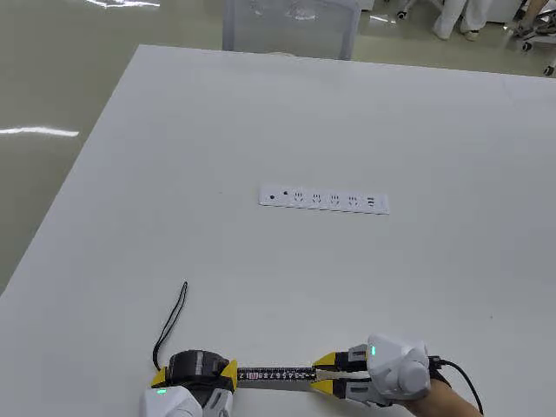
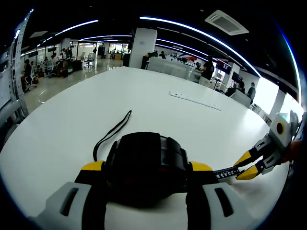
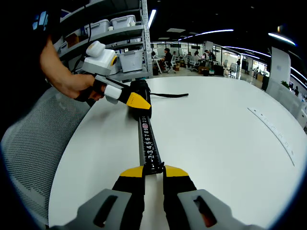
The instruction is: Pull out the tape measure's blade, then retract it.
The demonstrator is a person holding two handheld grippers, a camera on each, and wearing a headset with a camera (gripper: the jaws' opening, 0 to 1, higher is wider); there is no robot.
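Lower left, my left gripper (image 1: 195,373) clamped on the black tape measure (image 2: 146,160), blade (image 1: 276,375) lying out along the white surface (image 1: 347,113), my right gripper (image 1: 324,373) pinching its tip, power strip (image 1: 323,199) mid-frame, translucent bin (image 1: 291,26) at top, contents unclear

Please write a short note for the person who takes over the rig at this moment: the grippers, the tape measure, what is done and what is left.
Left gripper: shut on the tape measure case, at the near edge of the table. Its wrist strap lies loose on the table.
Right gripper: shut on the tip of the blade.
Done: the blade is partly out, stretched straight between the grippers.
Left: pull further if needed, then let the blade retract.
A power strip lies mid-table, apart from the work.
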